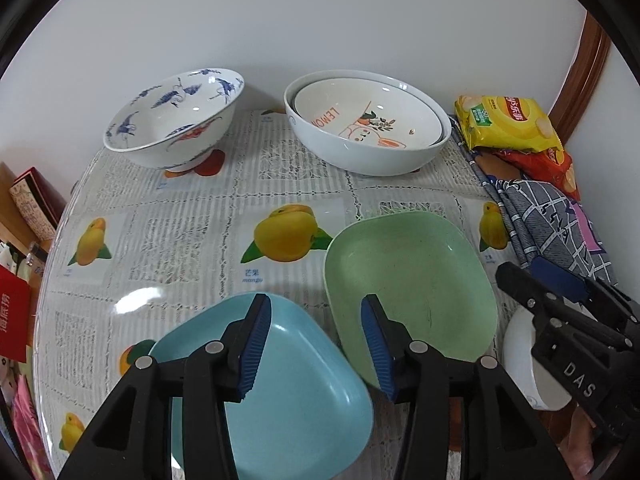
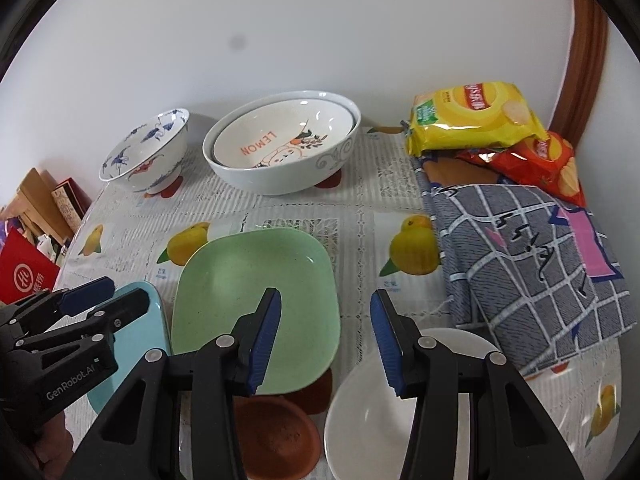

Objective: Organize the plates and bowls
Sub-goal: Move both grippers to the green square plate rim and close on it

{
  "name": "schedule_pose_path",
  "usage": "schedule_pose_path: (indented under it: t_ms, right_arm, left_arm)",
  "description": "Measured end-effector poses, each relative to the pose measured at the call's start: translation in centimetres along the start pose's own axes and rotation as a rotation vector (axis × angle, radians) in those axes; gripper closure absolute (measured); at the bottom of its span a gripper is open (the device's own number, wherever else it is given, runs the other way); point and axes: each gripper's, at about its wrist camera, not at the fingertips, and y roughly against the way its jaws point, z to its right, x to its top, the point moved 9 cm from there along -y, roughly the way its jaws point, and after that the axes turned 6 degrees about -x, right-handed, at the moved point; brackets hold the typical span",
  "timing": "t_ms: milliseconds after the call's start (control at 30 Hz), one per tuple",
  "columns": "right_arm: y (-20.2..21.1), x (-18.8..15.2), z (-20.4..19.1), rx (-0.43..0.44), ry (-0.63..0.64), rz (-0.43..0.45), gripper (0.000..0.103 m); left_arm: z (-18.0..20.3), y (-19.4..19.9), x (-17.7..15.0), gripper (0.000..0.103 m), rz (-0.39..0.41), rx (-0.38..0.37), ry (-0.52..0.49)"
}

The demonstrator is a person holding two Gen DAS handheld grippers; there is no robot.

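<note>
The blue plate [image 1: 280, 392] lies at the near edge of the counter [image 1: 192, 208], just beside the green plate [image 2: 256, 300]; both look like light, stiff plastic with shallow upturned rims, best pinched at a rim edge. The left gripper [image 1: 316, 348] hovers over the blue plate, jaws apart and empty. The right gripper [image 2: 326, 340] hangs between the green plate and a white bowl [image 2: 368, 412], jaws also apart. A brown dish [image 2: 276, 432] sits near the white bowl. At the back stand a blue-patterned porcelain bowl [image 1: 176, 116] and a lemon-print bowl [image 1: 360, 120] nested in a larger one, heavier and fragile. The glossy fruit-print cover probably lets dishes slide. Snack bags [image 2: 472, 120] and a checked cloth [image 2: 528, 264] crowd the right side.
</note>
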Motion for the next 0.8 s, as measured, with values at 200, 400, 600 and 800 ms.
schedule_pose_path:
  t_ms: [200, 400, 600, 800]
  right_arm:
    - [-2.8, 0.4, -0.4, 0.0, 0.007, -0.046, 0.062]
    - [-4.6, 0.3, -0.7, 0.0, 0.011, -0.081, 0.068]
    - [-5.7, 0.0, -0.7, -0.022, 0.019, -0.103, 0.073]
    - [-6.2, -0.1, -0.5, -0.046, 0.015, -0.122, 0.082]
  left_arm:
    - [0.0, -2.3, 0.3, 0.058, -0.029, -0.003, -0.002]
    - [0.2, -4.0, 0.6, 0.058, -0.042, 0.01, -0.015]
    - [0.6, -5.4, 0.8, 0.058, -0.058, -0.001, -0.024]
    - [0.8, -6.5, 0.9, 0.069, -0.077, -0.013, -0.019]
